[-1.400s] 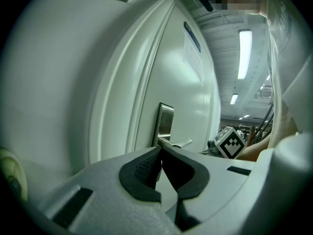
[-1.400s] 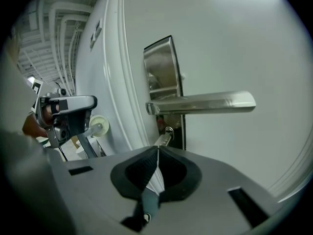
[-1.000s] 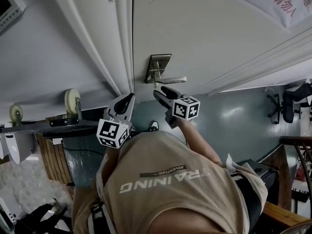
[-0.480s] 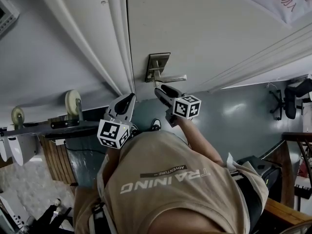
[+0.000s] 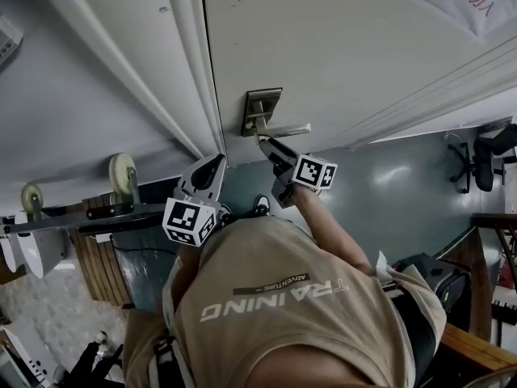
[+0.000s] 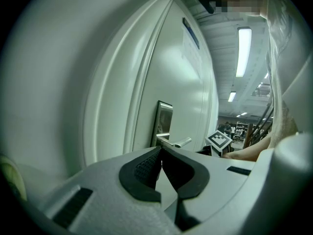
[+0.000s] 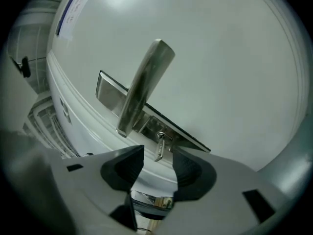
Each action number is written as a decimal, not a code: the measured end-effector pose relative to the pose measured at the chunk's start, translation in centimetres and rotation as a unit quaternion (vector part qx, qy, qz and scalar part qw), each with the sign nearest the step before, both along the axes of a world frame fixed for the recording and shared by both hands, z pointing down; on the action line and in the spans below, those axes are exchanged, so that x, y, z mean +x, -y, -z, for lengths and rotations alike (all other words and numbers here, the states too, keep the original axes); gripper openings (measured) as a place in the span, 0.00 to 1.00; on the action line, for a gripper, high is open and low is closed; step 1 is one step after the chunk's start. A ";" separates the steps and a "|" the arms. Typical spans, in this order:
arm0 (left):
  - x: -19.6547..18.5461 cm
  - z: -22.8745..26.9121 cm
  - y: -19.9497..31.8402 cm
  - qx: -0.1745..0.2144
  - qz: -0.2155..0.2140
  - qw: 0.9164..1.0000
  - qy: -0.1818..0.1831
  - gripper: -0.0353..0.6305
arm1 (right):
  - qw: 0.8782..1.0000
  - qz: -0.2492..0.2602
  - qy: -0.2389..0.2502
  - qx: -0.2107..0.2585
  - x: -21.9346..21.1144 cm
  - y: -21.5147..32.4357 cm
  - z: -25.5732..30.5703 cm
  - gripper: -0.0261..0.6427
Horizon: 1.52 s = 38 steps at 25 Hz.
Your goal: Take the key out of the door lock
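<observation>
Right gripper (image 7: 156, 158): you are edging its parted jaws closer, framing the key (image 7: 160, 146) for gripping.
Left gripper (image 6: 161, 153): you are holding it closed, empty.

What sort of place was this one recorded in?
Probably an office or workshop interior: a white door with a metal lever handle, a black office chair on the grey floor, and fluorescent strip lights overhead.

Counting one door (image 5: 339, 47), bearing one lock plate (image 5: 262, 103), one lever handle (image 5: 287, 130) and one key (image 7: 160, 150). Seeing two grippers, the left gripper (image 5: 213, 163) and the right gripper (image 5: 266, 143). Showing two caster wheels (image 5: 121, 170) and one office chair (image 5: 494, 148).
</observation>
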State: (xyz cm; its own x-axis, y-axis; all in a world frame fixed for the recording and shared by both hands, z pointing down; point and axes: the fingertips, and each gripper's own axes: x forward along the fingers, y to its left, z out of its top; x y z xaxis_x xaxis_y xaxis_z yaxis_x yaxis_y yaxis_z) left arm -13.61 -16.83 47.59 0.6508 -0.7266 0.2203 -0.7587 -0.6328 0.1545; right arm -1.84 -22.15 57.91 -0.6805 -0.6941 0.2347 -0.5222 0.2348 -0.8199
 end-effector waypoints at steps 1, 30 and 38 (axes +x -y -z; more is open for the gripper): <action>0.0 0.0 0.1 0.000 0.000 1.000 0.000 0.07 | 1.000 -0.003 0.010 -0.006 0.0 0.1 -0.1 0.31; -0.7 0.0 0.0 0.004 -0.010 1.000 -0.020 0.07 | 0.954 -0.097 0.258 -0.117 -1.3 1.6 -1.5 0.20; -1.8 -0.9 -0.3 -0.010 0.004 1.000 -0.020 0.07 | 0.954 -0.110 0.253 -0.115 -1.4 2.4 -1.8 0.14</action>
